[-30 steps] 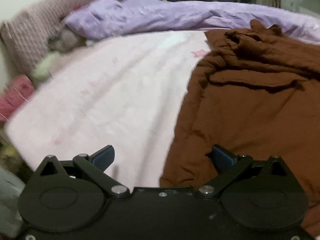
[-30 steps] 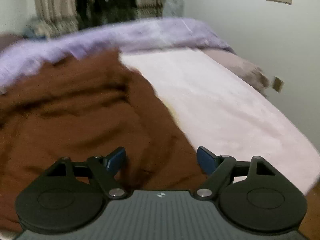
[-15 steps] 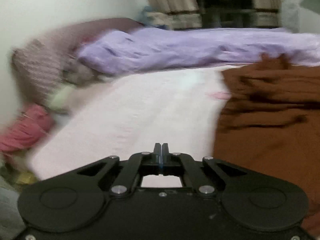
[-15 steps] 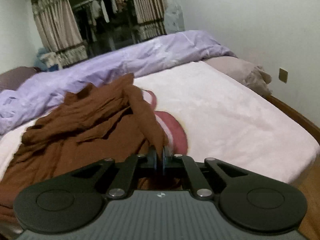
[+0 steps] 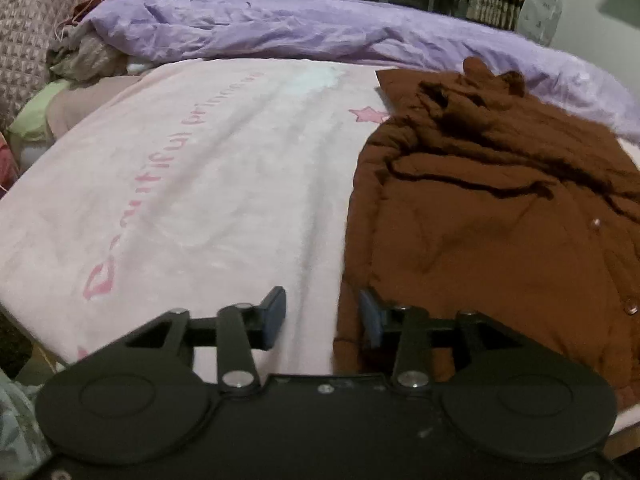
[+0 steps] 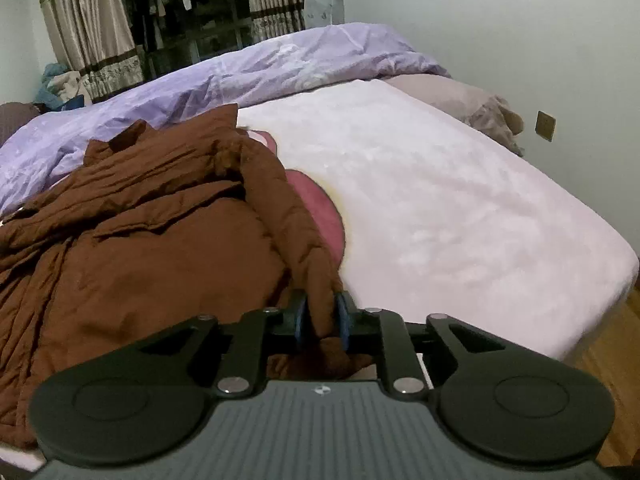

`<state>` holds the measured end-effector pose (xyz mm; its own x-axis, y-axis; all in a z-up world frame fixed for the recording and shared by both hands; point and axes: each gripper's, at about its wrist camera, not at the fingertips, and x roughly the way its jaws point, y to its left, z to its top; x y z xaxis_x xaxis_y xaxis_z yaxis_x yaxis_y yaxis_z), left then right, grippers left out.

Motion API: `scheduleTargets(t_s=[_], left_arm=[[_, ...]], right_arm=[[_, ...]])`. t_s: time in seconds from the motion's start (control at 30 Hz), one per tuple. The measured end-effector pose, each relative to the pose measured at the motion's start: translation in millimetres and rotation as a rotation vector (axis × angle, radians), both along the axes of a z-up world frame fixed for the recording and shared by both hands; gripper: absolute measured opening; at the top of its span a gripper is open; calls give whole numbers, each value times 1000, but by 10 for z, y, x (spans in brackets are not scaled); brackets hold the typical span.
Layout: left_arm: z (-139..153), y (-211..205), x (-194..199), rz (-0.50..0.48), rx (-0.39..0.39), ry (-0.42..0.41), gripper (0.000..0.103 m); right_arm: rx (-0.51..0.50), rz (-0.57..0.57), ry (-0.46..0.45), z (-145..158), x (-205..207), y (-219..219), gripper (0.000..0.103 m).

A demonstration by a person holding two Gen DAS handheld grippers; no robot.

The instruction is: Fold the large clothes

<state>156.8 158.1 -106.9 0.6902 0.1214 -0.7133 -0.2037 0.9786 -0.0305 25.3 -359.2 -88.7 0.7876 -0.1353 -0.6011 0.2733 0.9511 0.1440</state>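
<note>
A large brown padded coat (image 5: 500, 216) lies rumpled on a pink blanket (image 5: 200, 184) on the bed. My left gripper (image 5: 322, 316) is open at the coat's near left hem; its right finger touches the brown edge, its left finger is over the blanket. In the right wrist view the coat (image 6: 140, 240) fills the left half. My right gripper (image 6: 322, 322) is shut on the end of a brown sleeve that runs from the coat down between its blue pads.
A purple duvet (image 5: 320, 28) is bunched along the far side of the bed. Pillows and loose clothes (image 5: 80, 56) lie at the far left. The bed's right edge (image 6: 600, 300) drops to a wooden floor. Curtains and a wardrobe (image 6: 160, 32) stand behind.
My left gripper was shut half a second ago and has opened at the coat's hem. My right gripper stays shut on the sleeve, pulled slightly closer. Both views have steadied.
</note>
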Motion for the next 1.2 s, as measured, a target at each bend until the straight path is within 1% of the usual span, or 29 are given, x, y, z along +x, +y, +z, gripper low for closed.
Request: scheduleTargets(t_s=[0.07,0.13,0.17,0.2,0.27,0.3,0.33,0.37,0.43,0.5,0.53,0.57,0.6,0.63,0.67,0.7,0.73,0.77,0.8,0.83,0.87,0.9,0.93,0.97,1.0,1.03,1.07,1.13,1.2], left_arm=[[-47,-14,19,-7,-8,23,41],[-39,28,23,2,-26,32,42],[17,45,-72,8,-34,25,47],[75,59,-125,9,-44,1,52],[163,97,-212,-8,-79,-53,85],[174,108,-214,-39,-110,-64,90],[171,105,-190,-73,-143,-61,92],[141,79,-158,-95,-157,-40,92],[32,-1,-62,-97,-128,6,92],[-123,-46,56,-88,-135,61,91],[-192,-49,84,-88,-152,69,94],[-206,-85,78,-94,-134,51,94],[-206,-125,78,-98,-105,53,91],[-194,-173,61,-107,-82,39,73],[-185,-204,47,-122,-73,28,53],[-163,-230,26,-121,-67,22,46],[-153,-235,11,-117,-66,21,37],[-152,-235,11,-115,-66,18,31],[-148,-230,-1,-111,-67,13,28],[-143,-210,-9,-106,-72,8,23],[-118,-182,-34,-97,-87,-2,15],[-79,-155,-65,-104,-115,-16,13],[-38,-131,-90,-105,-133,-26,12],[16,-121,-101,-101,-128,-39,11],[56,-113,-115,-97,-130,-47,11],[105,-98,-140,-90,-138,-59,11],[173,-94,-171,-88,-127,-74,11],[384,-91,-303,-96,-120,-141,11],[582,-58,-385,-102,-118,-174,11]], right_arm=[[-7,1,5,-23,9,13,28],[-17,-9,15,-40,29,15,33],[-22,-10,13,-47,29,21,34],[-24,-11,13,-51,29,24,34],[-23,-12,13,-60,32,11,35],[-24,-13,13,-62,34,13,35],[-26,-13,14,-64,35,13,35],[-30,-13,15,-66,38,21,35],[-36,-12,19,-69,45,26,36],[-40,-15,24,-79,53,21,40],[-40,-17,23,-88,55,6,44],[-39,-21,22,-100,63,-13,50],[-37,-25,21,-115,73,-34,53],[-31,-31,23,-144,98,-67,59],[-22,-40,29,-181,133,-101,69],[-8,-49,33,-214,161,-140,73],[8,-50,13,-225,166,-175,78],[20,-49,9,-225,176,-197,80],[32,-48,4,-221,188,-218,82],[38,-49,3,-219,192,-224,84],[44,-53,0,-215,197,-237,85],[54,-59,-5,-214,189,-247,85],[54,-65,-9,-216,170,-243,81],[36,-60,-8,-209,159,-220,53],[55,-24,-6,-197,148,-199,25],[127,13,-15,-162,111,-204,9],[133,6,-33,-103,48,-176,9],[88,-7,-106,115,-159,-78,8],[117,10,-163,316,-331,-35,8]])
